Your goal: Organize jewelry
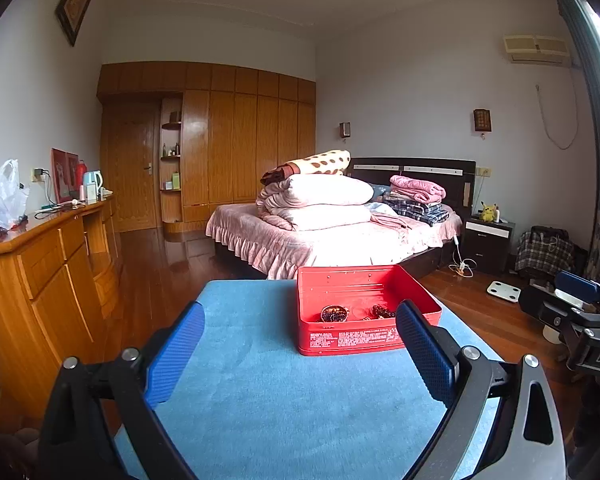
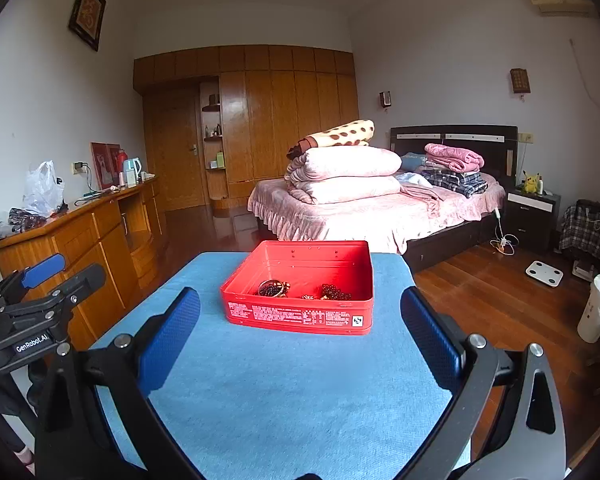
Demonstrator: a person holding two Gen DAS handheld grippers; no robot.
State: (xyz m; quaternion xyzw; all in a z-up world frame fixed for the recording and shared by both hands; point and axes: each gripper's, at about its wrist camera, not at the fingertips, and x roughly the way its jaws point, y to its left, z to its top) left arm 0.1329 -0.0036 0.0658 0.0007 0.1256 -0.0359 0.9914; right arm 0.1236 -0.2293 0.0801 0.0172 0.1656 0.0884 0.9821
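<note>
Both the left gripper (image 1: 300,336) and right gripper (image 2: 300,320) hover, jaws wide and empty; the beads (image 2: 274,289) (centre frame) sit in the red tin (image 2: 300,314), so a slow descent inside its walls seems wise

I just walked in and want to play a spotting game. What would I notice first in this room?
First, the bright red tin on the blue cloth, sitting open with dark bead bracelets inside. The left gripper and right gripper hover open in front of it, holding nothing. Behind stands a pink bed piled with folded quilts.
</note>
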